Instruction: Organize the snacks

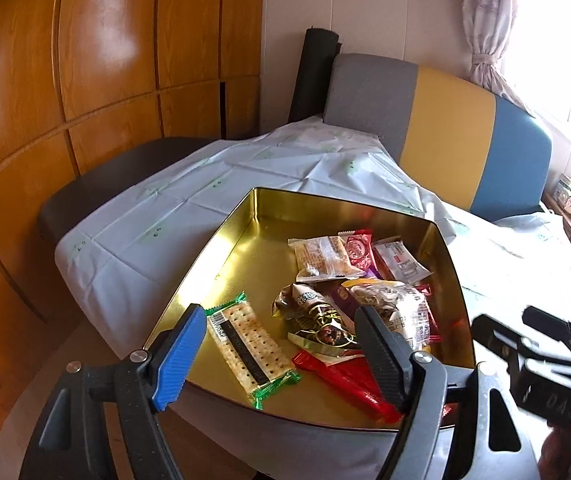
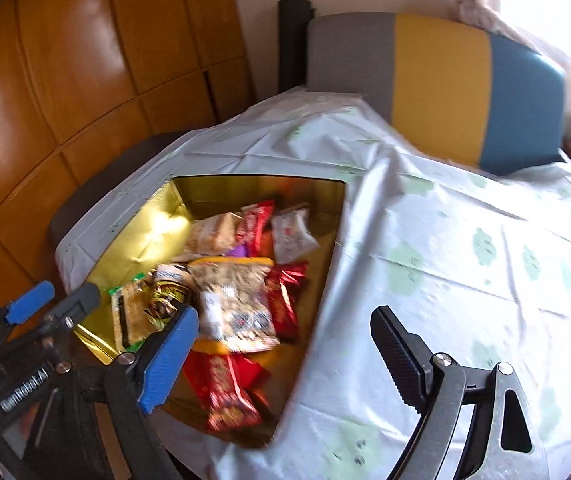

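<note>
A shallow gold-coloured metal tin (image 1: 245,216) sits on a table draped in a white plastic cloth with pale green prints (image 1: 157,216), filling the centre of the left wrist view. The left gripper (image 1: 277,356) rises from the bottom of that frame, spread wide and empty, one blue ribbed finger pad (image 1: 179,356) at lower left and a black one at lower centre-right. Between them, in the tin's near part, lies a clear cracker packet with green crimped ends (image 1: 251,354), just beside the blue pad; a barcode shows on its top end, its print too small to read. Right of it are a brown-and-gold foil wrapper (image 1: 313,316), a long red wrapper (image 1: 345,380) at the black finger's base, and a clear bag of mixed nuts or grains (image 1: 397,304). Toward the tin's far corner lie a tan biscuit packet (image 1: 321,258) and a red sweet packet (image 1: 359,252); their labels are illegible.

In the blurred right wrist view, the right gripper (image 2: 285,360) is likewise released and holds nothing, its blue pad over the tin's lower edge, its black pad over the cloth at lower right. The left tool's body, at lower left, carries white lettering I cannot make out reliably. A chair back in grey, yellow and blue panels (image 1: 445,136) stands behind the table.
</note>
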